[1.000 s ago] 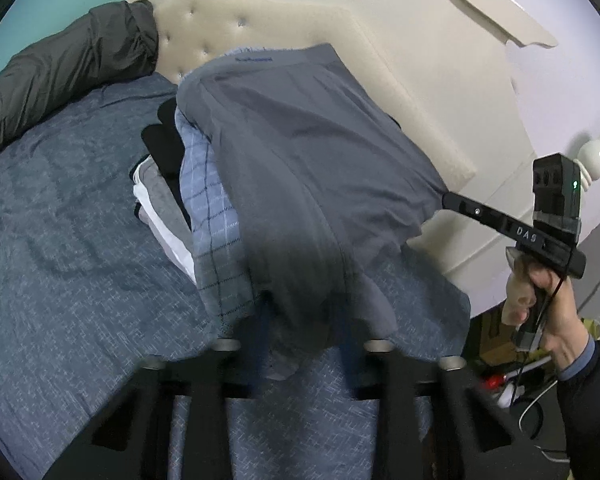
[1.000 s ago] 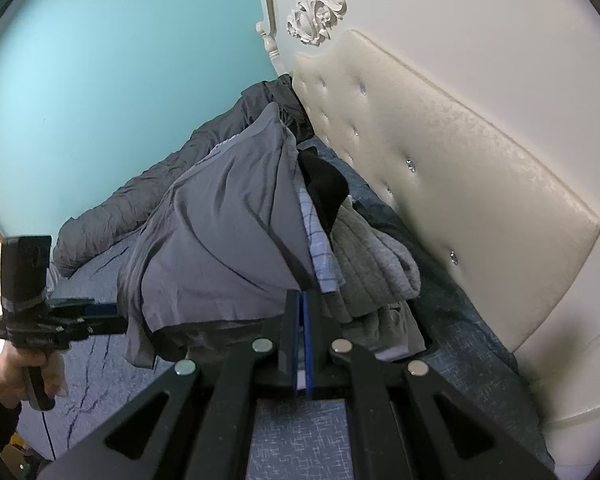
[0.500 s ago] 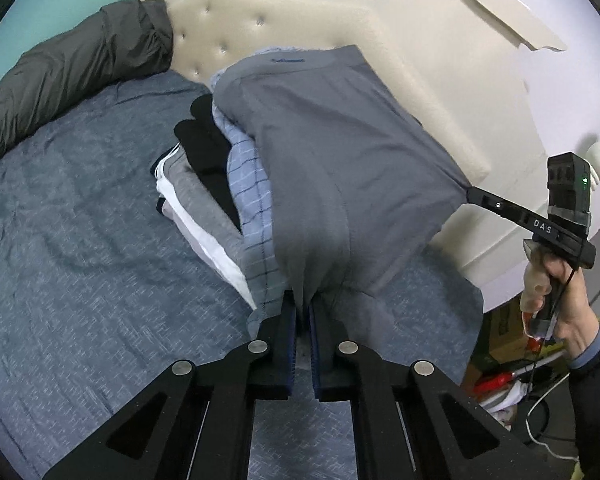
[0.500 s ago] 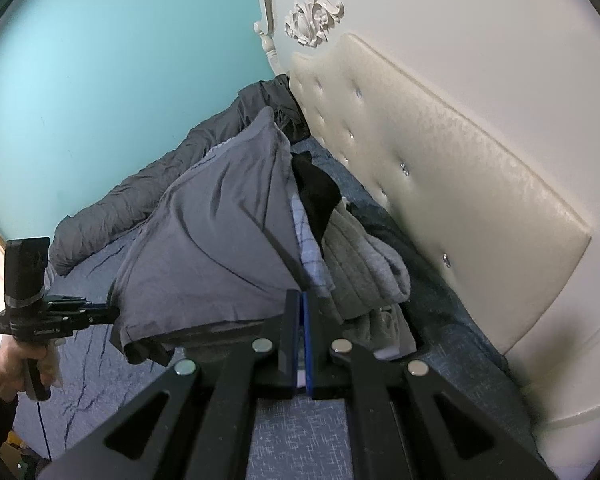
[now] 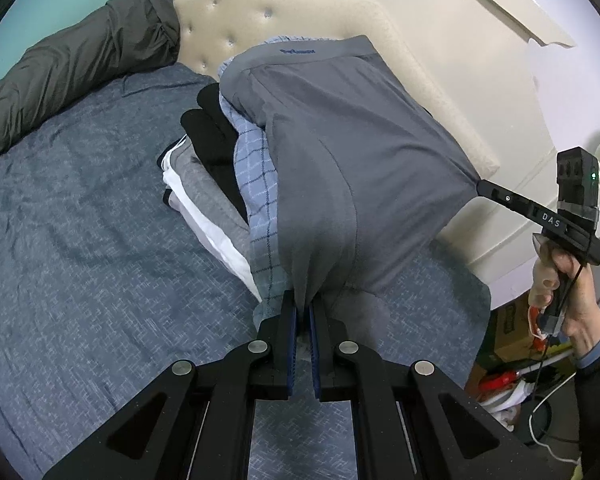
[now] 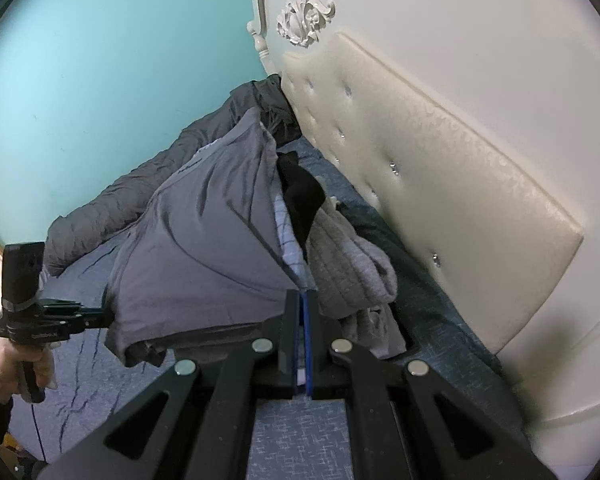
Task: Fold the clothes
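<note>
Soft, even indoor light fills both fisheye views, with black vignette in the corners and straight lines bowed near the edges. Beyond the right claw (image 6: 302, 300), the cream tufted leather headboard (image 6: 440, 184) shows mild sheen; a soft shadow falls beside it. Focus is sharp throughout.

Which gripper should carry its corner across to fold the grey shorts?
Left, probably. The left gripper pinches the grey shorts over open bed. The right gripper holds its corner beside the headboard, with little room.
</note>
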Tool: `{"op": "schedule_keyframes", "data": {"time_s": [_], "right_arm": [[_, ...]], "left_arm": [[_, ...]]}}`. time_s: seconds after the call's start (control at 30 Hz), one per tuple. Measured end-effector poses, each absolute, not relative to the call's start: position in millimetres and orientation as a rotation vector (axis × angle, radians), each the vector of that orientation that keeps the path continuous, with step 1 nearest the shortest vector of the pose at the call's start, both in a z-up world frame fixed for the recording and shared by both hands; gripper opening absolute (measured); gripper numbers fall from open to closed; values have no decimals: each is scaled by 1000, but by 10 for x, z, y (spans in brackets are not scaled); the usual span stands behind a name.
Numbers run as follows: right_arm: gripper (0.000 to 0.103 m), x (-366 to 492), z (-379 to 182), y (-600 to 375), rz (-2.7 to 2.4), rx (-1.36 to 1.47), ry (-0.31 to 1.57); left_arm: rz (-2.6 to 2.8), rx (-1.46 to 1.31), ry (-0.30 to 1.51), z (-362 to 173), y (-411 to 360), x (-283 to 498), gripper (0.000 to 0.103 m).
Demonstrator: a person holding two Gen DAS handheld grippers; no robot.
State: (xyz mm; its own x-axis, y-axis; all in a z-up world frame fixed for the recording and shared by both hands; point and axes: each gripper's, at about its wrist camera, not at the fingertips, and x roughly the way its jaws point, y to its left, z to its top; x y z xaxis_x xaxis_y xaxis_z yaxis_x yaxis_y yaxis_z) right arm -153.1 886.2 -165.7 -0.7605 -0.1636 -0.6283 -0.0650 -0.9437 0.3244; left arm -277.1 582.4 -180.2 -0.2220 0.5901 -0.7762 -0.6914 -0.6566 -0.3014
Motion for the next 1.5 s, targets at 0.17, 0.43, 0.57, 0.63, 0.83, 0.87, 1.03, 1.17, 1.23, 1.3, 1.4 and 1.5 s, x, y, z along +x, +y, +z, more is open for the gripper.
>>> {"op": "schedule_keyframes", "data": {"time_s": [0.17, 0.43, 0.57, 0.63, 0.83, 0.87, 1.03, 1.17, 1.23, 1.3, 1.4, 1.5], "right_arm": [[3, -1560, -1638, 8855, -2836, 1100, -494], [30, -1704, -1250, 8961, -2869, 982, -538], [30, -2047, -1059, 8836, -2856, 958, -493], [30, -2258, -995, 8785, -2844, 963, -497], [30, -2868, -1003, 8597, -2855, 1093, -395], [30, -2951, -1023, 8576, -2858, 1117, -378], [27, -3162, -1114, 8515, -2859, 1215, -292], [2, -3291, -1166, 8543, -2873, 1273, -257], [1, -3303, -1150, 8575, -2901, 1259, -261], [1, -3298, -1142, 8590, -2910, 1245, -269], [1, -3287, -1122, 8573, -2938, 1220, -239], [1, -3305, -1150, 8601, -2954, 1238, -226]], "left_arm": [[1962, -1162, 117, -1747, 5847, -2749, 7], [2017, -1101, 52, -1542, 5655, -2738, 28], [2056, -1086, 9, -1466, 5695, -2878, 28], [2061, -1087, -2, -1461, 5772, -2964, 28], [2062, -1098, 21, -1585, 5926, -3077, 28], [2064, -1098, 23, -1604, 5929, -3085, 28], [2058, -1086, 37, -1645, 5935, -3099, 28], [2053, -1073, 52, -1650, 5936, -3091, 28], [2054, -1068, 57, -1657, 5941, -3089, 28], [2051, -1067, 51, -1669, 5939, -3088, 28], [2048, -1063, 48, -1680, 5924, -3073, 28], [2049, -1064, 56, -1698, 5911, -3063, 28]]}}
